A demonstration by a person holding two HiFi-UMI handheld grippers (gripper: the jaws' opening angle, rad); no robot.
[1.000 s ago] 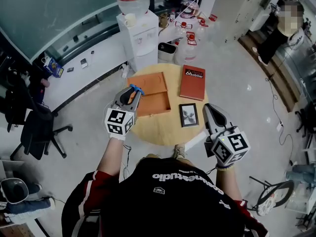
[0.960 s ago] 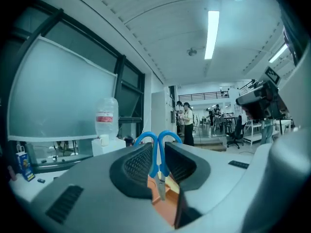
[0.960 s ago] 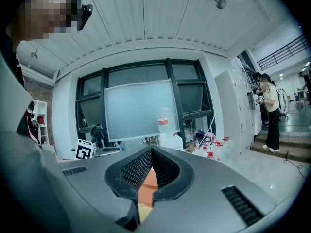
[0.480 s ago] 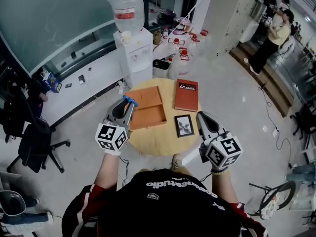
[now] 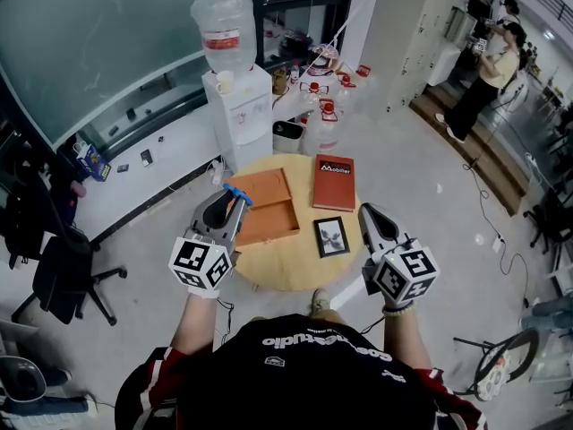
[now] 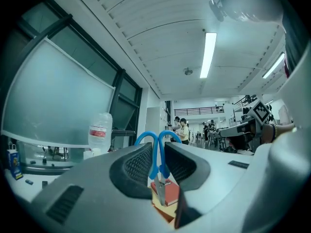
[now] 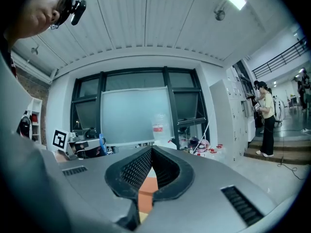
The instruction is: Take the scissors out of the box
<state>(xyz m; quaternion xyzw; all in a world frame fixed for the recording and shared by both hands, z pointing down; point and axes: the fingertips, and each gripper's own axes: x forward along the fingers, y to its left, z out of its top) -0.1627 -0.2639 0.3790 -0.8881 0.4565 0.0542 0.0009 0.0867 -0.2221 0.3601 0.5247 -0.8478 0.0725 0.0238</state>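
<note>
- My left claw is clenched on the scissors, blades pinched between the pads and the blue handle loops sticking up past the tips.
- Over the last second the grasp has not slipped. The claw hangs above the left edge of the box, with the scissors in the air rather than lying inside.
- By my reading the lift-out is done in all but name. What remains is carrying the scissors clear and setting them down.
- The orange box lies open on the round wooden desk, lid part toward the far side, and its tray shows nothing in it.
- A water dispenser stands on the floor beyond the desk, well out of reach of the work.
- Just right of the box lies a small black picture frame, and a red book lies beyond it. Both take up the right half of the desk, so the bare near edge looks like the freest landing spot.
- My right claw is closed on nothing, held near the frame's right side and apart from it.
- A person stands far off at right, uninvolved.
</note>
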